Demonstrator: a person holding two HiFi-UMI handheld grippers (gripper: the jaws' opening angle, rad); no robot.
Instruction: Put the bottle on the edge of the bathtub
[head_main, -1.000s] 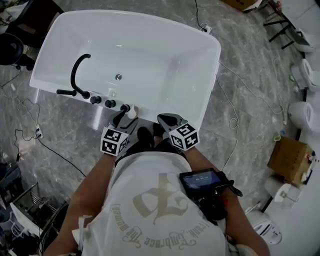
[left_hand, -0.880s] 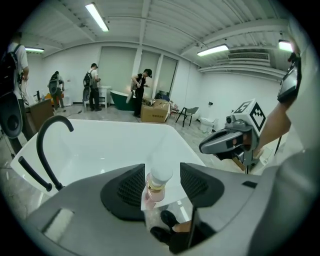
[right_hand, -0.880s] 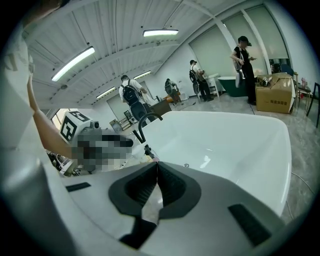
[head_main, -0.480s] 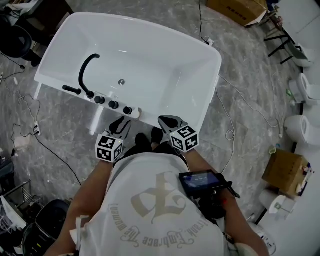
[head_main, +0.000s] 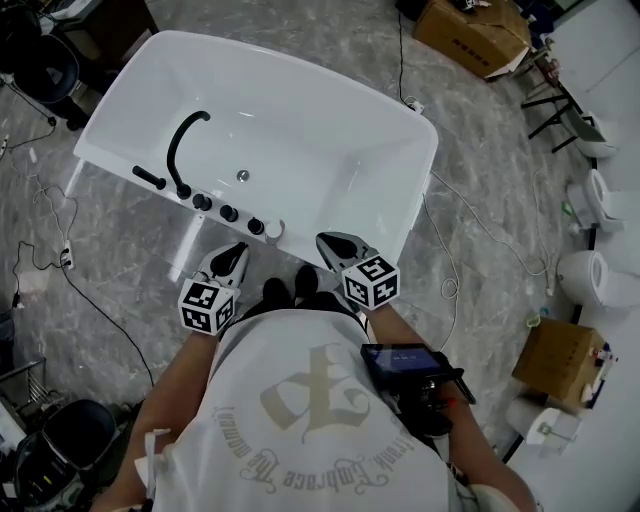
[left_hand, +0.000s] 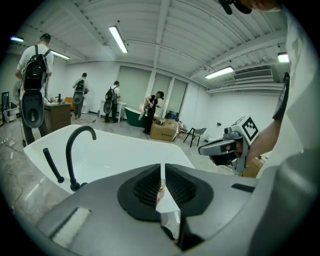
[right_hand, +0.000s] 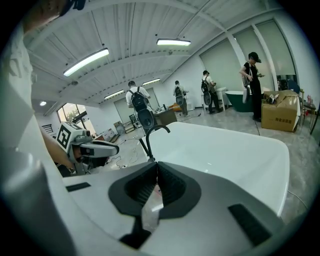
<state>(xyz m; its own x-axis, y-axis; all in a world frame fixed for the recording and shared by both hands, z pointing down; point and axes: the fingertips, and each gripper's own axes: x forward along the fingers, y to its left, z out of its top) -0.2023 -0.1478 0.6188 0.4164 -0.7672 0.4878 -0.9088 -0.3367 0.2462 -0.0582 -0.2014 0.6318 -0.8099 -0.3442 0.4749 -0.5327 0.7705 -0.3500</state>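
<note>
A small white bottle (head_main: 274, 230) stands upright on the near rim of the white bathtub (head_main: 392, 235), just right of three black knobs (head_main: 229, 213). My left gripper (head_main: 228, 258) (left_hand: 162, 172) hangs a short way in front of the bottle and to its left, apart from it. Its jaws are closing and almost meet, with nothing between them. My right gripper (head_main: 335, 245) (right_hand: 156, 172) is shut and empty, level with the tub's near rim, right of the bottle. Neither gripper view shows the bottle.
A black curved faucet (head_main: 180, 145) and a hand shower (head_main: 148, 178) rise from the rim left of the knobs. Cables (head_main: 60, 265) trail on the marble floor. Cardboard boxes (head_main: 470, 35) and toilets (head_main: 590, 275) stand to the right. Several people stand far behind the tub.
The left gripper's jaws were open round the bottle on the rim. They have let go and closed, and the gripper has drawn back towards me. The right gripper has hardly moved.
</note>
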